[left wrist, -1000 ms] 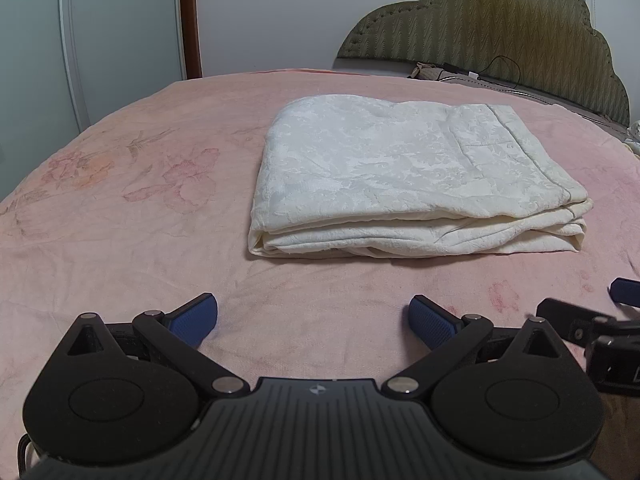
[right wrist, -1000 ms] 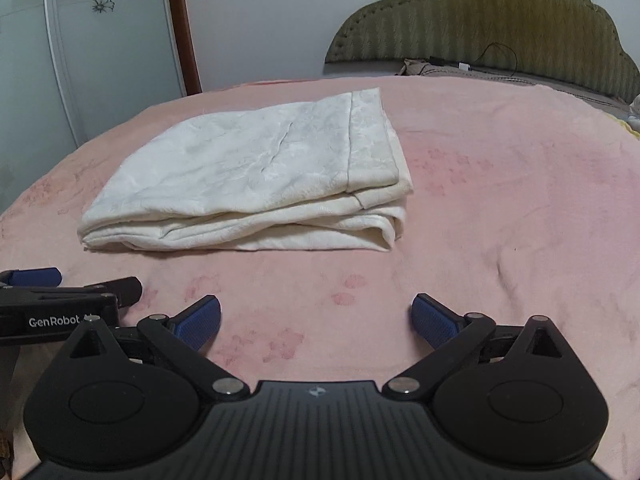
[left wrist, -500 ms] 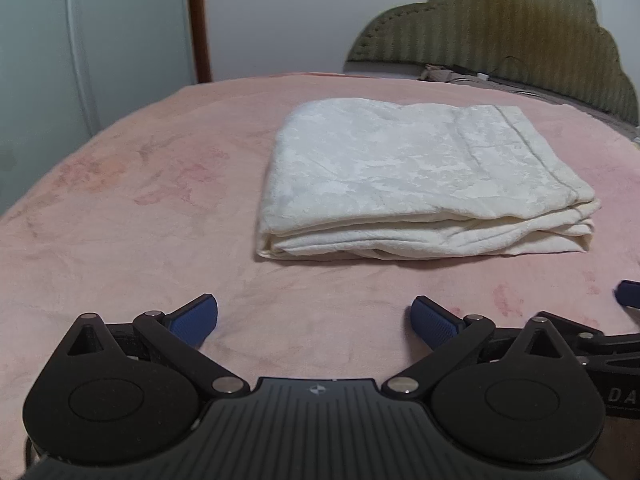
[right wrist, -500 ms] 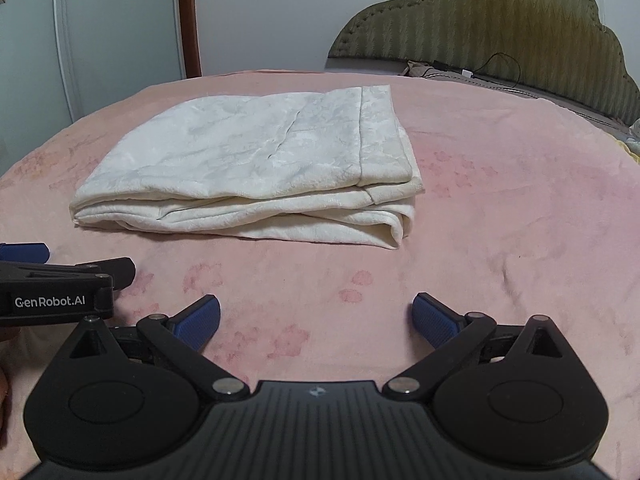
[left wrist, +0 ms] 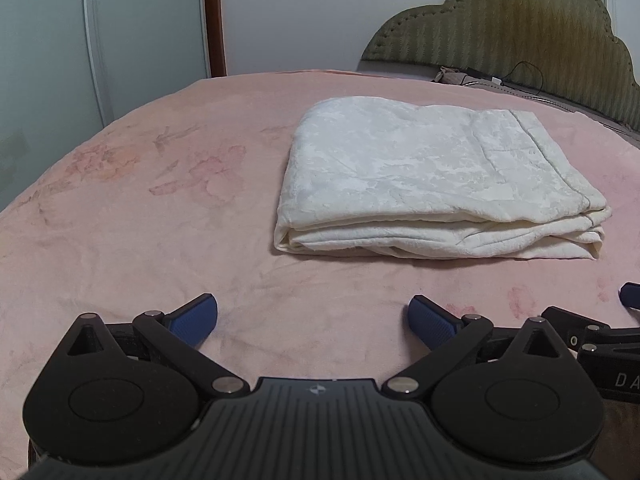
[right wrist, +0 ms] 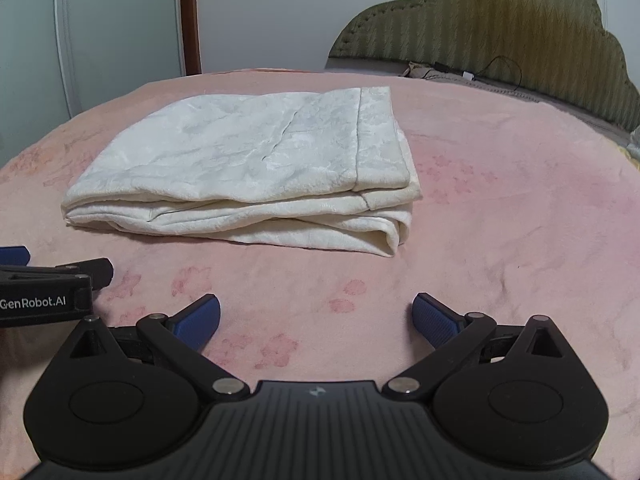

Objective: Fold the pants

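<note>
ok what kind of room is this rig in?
Most likely a home bedroom. The folded white pants lie on a bed with a pink floral blanket, an olive scalloped upholstered headboard stands behind it, and pale flower-decorated wardrobe doors are at the left.

"GenRobot.AI" in white on the left claw's (right wrist: 16,256) black body, "DA" – cut off – on the right claw (left wrist: 630,294)

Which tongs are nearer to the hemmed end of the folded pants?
Right. The hemmed end lies almost straight ahead of the right tongs; from the left tongs it sits far off to the right.
</note>
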Action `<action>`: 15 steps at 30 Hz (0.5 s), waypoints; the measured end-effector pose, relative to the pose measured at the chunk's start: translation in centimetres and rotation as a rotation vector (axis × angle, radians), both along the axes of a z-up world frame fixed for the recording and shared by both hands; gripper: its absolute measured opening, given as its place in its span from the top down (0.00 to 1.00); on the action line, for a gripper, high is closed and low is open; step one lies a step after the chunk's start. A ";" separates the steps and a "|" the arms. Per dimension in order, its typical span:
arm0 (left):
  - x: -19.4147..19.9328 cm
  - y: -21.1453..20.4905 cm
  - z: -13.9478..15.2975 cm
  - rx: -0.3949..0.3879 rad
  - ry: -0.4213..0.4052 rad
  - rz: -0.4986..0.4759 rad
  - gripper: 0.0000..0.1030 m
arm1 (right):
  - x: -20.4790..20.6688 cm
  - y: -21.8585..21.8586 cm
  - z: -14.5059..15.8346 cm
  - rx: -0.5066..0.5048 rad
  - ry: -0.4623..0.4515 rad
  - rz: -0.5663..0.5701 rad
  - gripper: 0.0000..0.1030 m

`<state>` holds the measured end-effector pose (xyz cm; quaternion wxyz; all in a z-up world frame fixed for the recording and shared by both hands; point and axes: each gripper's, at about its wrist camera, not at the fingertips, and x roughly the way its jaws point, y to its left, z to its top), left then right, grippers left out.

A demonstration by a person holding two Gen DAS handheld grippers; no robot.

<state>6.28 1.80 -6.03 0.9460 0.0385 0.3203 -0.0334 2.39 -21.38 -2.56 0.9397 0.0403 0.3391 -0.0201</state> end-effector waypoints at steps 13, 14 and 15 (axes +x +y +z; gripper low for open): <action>-0.3 -0.1 0.0 -0.002 0.000 -0.008 0.00 | 0.0 -0.9 0.1 -0.003 -0.001 0.002 0.00; -0.3 -0.1 0.0 -0.002 0.000 -0.008 0.00 | 0.1 -0.8 0.1 -0.004 -0.001 0.001 0.00; -0.2 -0.1 0.0 -0.002 0.000 -0.008 0.00 | 0.1 -0.6 0.0 -0.005 -0.001 -0.001 0.00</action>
